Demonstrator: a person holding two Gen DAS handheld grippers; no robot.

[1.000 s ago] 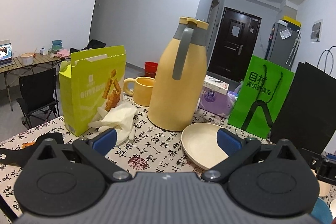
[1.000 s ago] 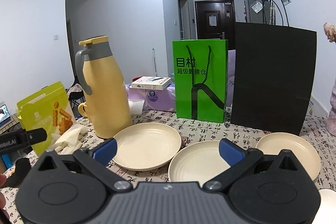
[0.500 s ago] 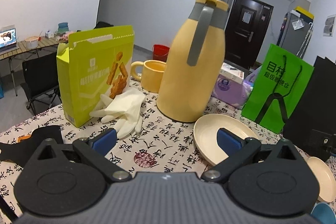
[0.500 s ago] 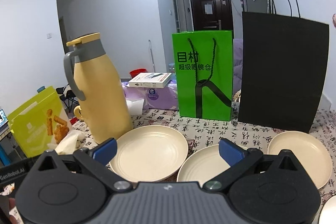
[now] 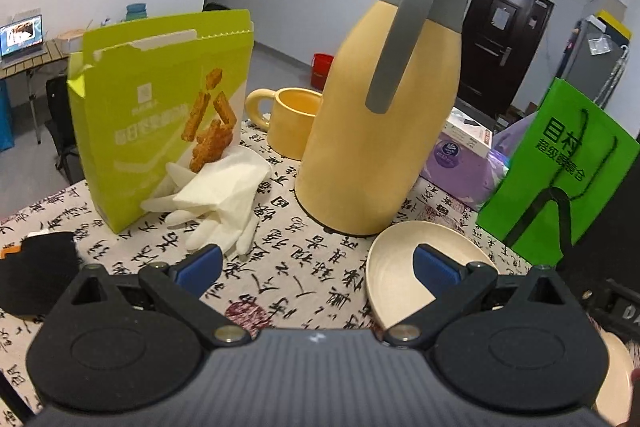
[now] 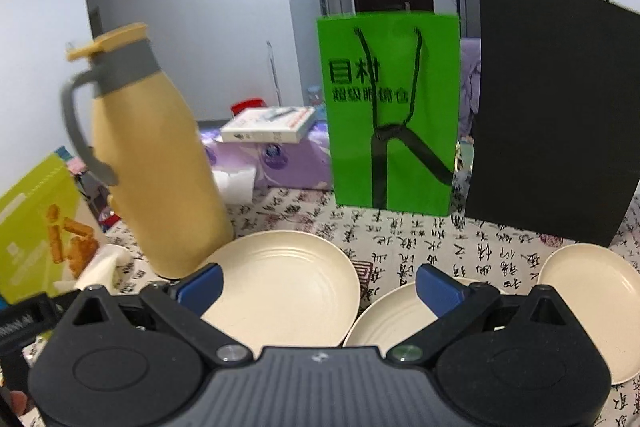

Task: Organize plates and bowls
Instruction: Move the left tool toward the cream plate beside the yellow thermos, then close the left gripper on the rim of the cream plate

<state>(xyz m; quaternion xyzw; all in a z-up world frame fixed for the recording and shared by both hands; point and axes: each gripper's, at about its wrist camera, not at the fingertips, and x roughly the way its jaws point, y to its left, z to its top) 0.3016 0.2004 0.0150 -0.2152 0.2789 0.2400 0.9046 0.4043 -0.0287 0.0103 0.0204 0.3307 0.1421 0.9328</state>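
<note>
Left wrist view: left hand-held gripper (image 5: 316,265) released, jaws wide apart, empty, above the table (image 5: 304,267); one cream plate (image 5: 396,279) at 3 o'clock under the right fingertip, just before the yellow jug (image 5: 380,131); white gloves (image 5: 220,203) at 10 o'clock.

Right wrist view: right hand-held gripper (image 6: 318,285) released, empty; left plate (image 6: 288,287) at 12 o'clock; middle plate (image 6: 392,319) at 3 o'clock; a third plate (image 6: 592,291) further right; green bag (image 6: 390,111) beyond.

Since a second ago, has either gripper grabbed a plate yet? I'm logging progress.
No. Both grippers have moved forward and lower toward the table: the left gripper closer to the flask and the nearest plate, the right gripper closer to the three plates, mainly the left one. Both stay open and empty. Plates, flask, mug and bags have not shifted.
</note>
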